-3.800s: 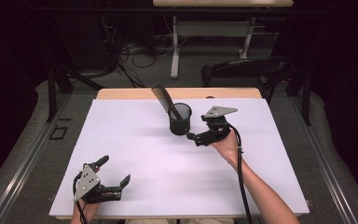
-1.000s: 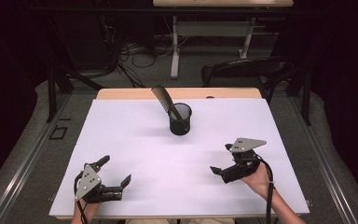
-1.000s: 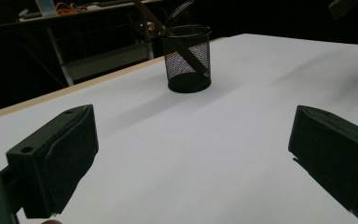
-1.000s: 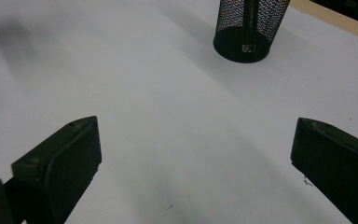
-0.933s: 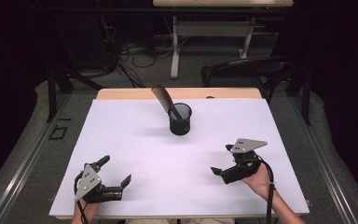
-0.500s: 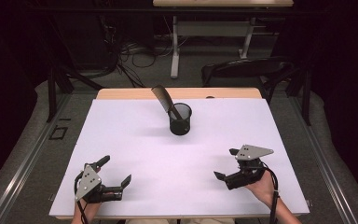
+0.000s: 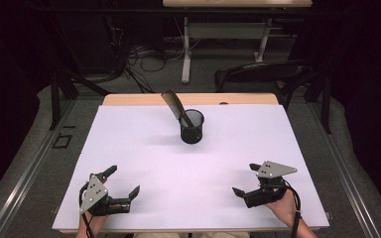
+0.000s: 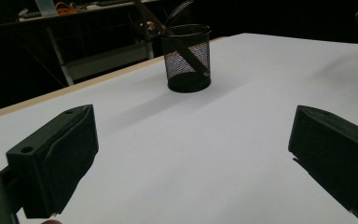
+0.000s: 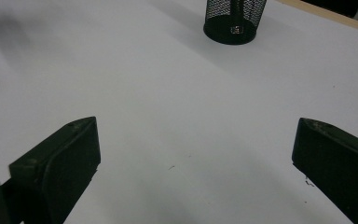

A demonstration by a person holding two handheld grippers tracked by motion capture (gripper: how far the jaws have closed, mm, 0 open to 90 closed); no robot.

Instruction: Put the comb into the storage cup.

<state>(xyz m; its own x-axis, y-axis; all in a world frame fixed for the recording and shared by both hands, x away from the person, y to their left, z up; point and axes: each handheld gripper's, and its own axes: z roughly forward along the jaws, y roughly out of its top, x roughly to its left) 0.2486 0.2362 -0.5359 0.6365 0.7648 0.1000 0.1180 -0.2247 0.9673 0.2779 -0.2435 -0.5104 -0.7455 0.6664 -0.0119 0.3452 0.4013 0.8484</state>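
Note:
A black mesh cup (image 7: 192,126) stands upright at the back middle of the white table top (image 7: 129,144). A dark flat strip (image 7: 172,104) leans out of the cup toward the back left. My left gripper (image 7: 122,181) rests open near the front left edge, nothing between its fingers. My right gripper (image 7: 245,179) hovers open near the front right, also holding nothing. The left gripper view has the cup (image 8: 186,58) far ahead of the wide-apart jaws of the left gripper (image 8: 191,144). In the right gripper view the cup (image 9: 234,18) stands far beyond the right gripper (image 9: 196,158).
A dark chair (image 7: 258,74) stands behind the table's far right edge. Cables (image 7: 144,54) and a desk frame (image 7: 186,54) lie on the floor farther back. A wooden strip (image 7: 129,99) marks the table's far edge.
My right gripper has drawn back from beside the cup to the front right of the table, still drifting slightly right and nearer. The left gripper has not moved.

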